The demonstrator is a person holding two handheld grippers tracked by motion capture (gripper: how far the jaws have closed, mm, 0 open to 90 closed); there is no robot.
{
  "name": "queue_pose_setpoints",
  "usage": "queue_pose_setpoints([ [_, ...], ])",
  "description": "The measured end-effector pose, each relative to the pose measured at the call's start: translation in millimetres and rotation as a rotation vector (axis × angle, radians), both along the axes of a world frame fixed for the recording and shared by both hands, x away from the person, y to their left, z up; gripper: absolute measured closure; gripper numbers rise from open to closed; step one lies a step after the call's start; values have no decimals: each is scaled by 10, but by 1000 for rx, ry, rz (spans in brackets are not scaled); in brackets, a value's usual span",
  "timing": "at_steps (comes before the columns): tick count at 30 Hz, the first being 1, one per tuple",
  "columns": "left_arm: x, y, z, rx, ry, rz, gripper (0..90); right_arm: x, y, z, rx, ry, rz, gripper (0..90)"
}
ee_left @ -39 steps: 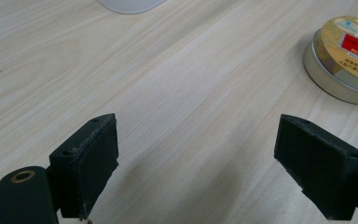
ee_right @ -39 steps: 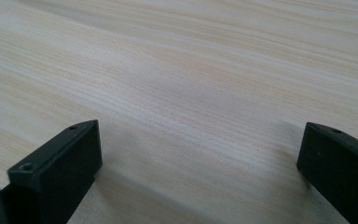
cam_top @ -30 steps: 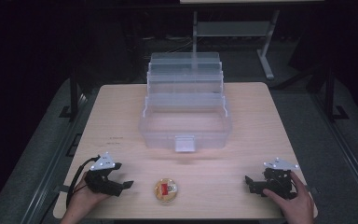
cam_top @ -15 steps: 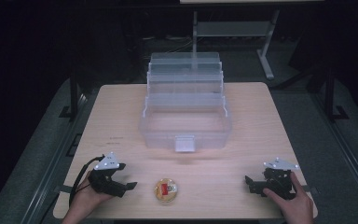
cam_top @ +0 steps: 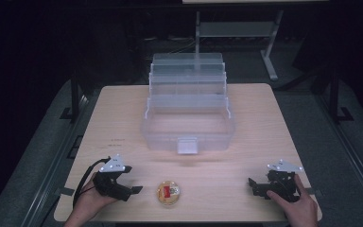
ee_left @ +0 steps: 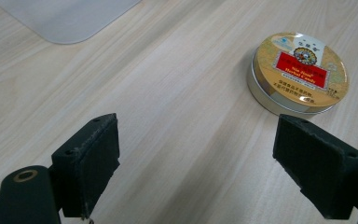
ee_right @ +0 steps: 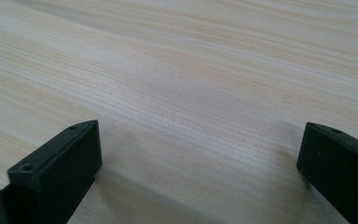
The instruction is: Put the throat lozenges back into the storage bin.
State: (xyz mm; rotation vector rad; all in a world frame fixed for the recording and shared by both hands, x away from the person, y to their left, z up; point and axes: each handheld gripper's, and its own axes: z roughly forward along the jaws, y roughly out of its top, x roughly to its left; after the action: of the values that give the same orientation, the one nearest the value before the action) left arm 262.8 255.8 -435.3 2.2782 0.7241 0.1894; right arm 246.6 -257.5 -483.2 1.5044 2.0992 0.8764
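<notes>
The table [cam_top: 123, 113] leaves bare wood along its near edge, in front of the clear tiered box [cam_top: 188, 111]. Both the left gripper [cam_top: 133, 190] and right gripper [cam_top: 252, 185] are spread wide, empty. The round tin [cam_top: 168, 193] lies just right of the left jaws, untouched.

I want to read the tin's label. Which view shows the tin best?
The left gripper view: the tin sits close, its gold lid and red label sharp, beyond the open left gripper. In the high view the tin is a small gold disc with a red patch, unreadable. The right gripper view gives bare table.
</notes>
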Motion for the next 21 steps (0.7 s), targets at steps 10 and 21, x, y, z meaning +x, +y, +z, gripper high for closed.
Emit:
queue_pose_setpoints([
  [10,-4,-76,38,-5,10,-18,139,0,1,0,0,0,-1,0],
  [21,3,-155,83,-6,12,-36,139,1,1,0,0,0,-1,0],
])
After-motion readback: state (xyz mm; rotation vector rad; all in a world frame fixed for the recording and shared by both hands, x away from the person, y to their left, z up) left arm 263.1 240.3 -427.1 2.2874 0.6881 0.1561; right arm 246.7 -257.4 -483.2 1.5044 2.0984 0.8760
